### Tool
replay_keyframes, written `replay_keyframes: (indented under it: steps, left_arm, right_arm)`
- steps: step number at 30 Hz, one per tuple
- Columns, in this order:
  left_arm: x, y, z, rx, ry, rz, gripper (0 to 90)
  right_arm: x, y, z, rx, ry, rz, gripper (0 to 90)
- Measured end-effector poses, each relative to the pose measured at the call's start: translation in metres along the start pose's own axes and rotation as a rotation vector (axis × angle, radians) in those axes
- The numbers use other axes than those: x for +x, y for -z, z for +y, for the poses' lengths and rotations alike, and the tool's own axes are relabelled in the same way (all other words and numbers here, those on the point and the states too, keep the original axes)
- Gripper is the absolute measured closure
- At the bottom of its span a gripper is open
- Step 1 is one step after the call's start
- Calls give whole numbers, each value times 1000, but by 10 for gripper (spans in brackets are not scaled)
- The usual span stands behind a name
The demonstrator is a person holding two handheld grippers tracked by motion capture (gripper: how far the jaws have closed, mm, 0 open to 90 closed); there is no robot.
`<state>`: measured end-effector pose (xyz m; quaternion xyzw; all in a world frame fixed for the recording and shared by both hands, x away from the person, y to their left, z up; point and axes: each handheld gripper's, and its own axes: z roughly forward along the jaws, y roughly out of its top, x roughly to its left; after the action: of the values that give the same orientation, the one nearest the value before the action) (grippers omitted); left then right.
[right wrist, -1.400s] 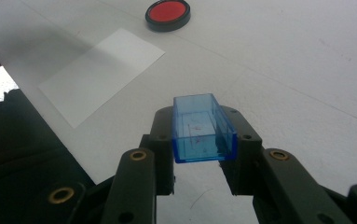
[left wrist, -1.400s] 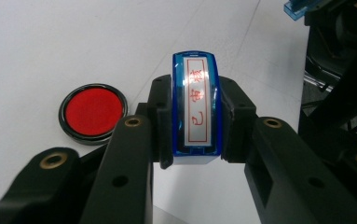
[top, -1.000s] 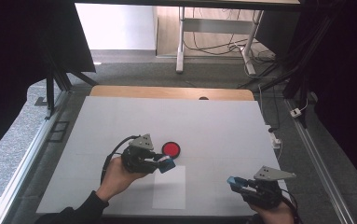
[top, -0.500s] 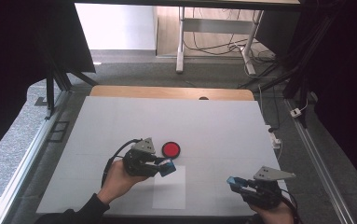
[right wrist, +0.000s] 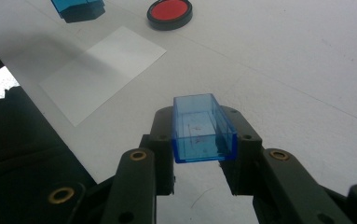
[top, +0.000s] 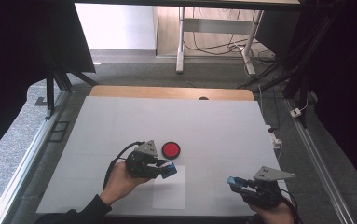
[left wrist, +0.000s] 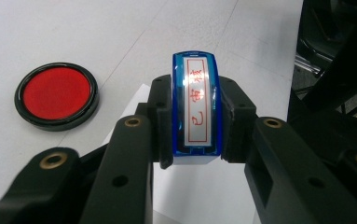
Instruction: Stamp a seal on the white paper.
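My left gripper (top: 168,169) is shut on a blue stamp (left wrist: 197,109), whose silver face with red characters turns toward the left gripper view's camera. It hovers just right of a round red ink pad (top: 170,149) in a black rim and above the far edge of a white paper sheet (top: 169,193). My right gripper (top: 236,183), near the table's front right, is shut on a clear blue rectangular cap (right wrist: 203,128) whose open side faces up. The right gripper view also catches the ink pad (right wrist: 169,12), the paper (right wrist: 101,70) and the stamp (right wrist: 77,7) farther off.
The white tabletop (top: 167,116) ends in a wooden strip (top: 167,92) at the far side. Metal rails run along both sides, with cables and a plug (top: 299,112) on the floor to the right. Table legs (top: 181,42) stand beyond.
My left gripper with the stamp has drifted slightly toward the near edge, over the paper. The right gripper has stayed where it was.
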<state>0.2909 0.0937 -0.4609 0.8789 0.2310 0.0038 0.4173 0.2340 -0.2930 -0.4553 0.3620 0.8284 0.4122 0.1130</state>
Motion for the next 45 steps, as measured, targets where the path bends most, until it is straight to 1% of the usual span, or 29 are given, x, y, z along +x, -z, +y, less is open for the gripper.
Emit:
replay_keyframes:
  steps: [6, 10, 12, 17, 24, 25, 28, 33, 35, 36, 38, 40, 42, 45]
  left_arm:
    - [1, -7, -3, 17, 10, -5, 700]
    - [2, -12, -4, 40, 5, 0, 700]
    - [2, -14, -5, 47, 10, 1, 701]
    - [3, -19, -7, 75, 0, 1, 703]
    - [3, -28, -11, 95, 3, 12, 703]
    - [4, -28, -12, 102, -2, 14, 703]
    - [4, -31, -13, 104, 7, 19, 703]
    - [5, -37, -16, 123, 14, 24, 702]
    - [6, -39, -16, 134, 7, 25, 703]
    - [5, -40, -17, 132, 11, 27, 703]
    - [6, -42, -18, 143, 10, 35, 702]
    - [6, -44, -19, 156, 1, 43, 703]
    - [6, -44, -19, 148, 5, 42, 703]
    - [5, -44, -19, 156, -10, 47, 703]
  right_arm:
    - [0, 0, 0, -1, 4, -1, 684]
    - [0, 0, 0, -2, 4, 2, 684]
    - [0, 0, 0, -3, 5, 2, 684]
    - [0, 0, 0, -3, 6, 2, 684]
    - [0, 0, 0, -2, 7, 2, 684]
    - [0, 0, 0, -1, 7, 2, 684]
    - [0, 0, 0, 1, 8, -2, 684]
    - [0, 0, 0, 2, 10, -1, 684]
    - [0, 0, 0, 1, 10, -1, 684]
    - [0, 0, 0, 1, 10, -1, 684]
    - [0, 0, 0, 1, 10, 0, 684]
    - [0, 0, 0, 2, 10, -1, 684]
    - [0, 0, 0, 2, 9, -1, 684]
    - [0, -1, 0, 2, 9, 0, 684]
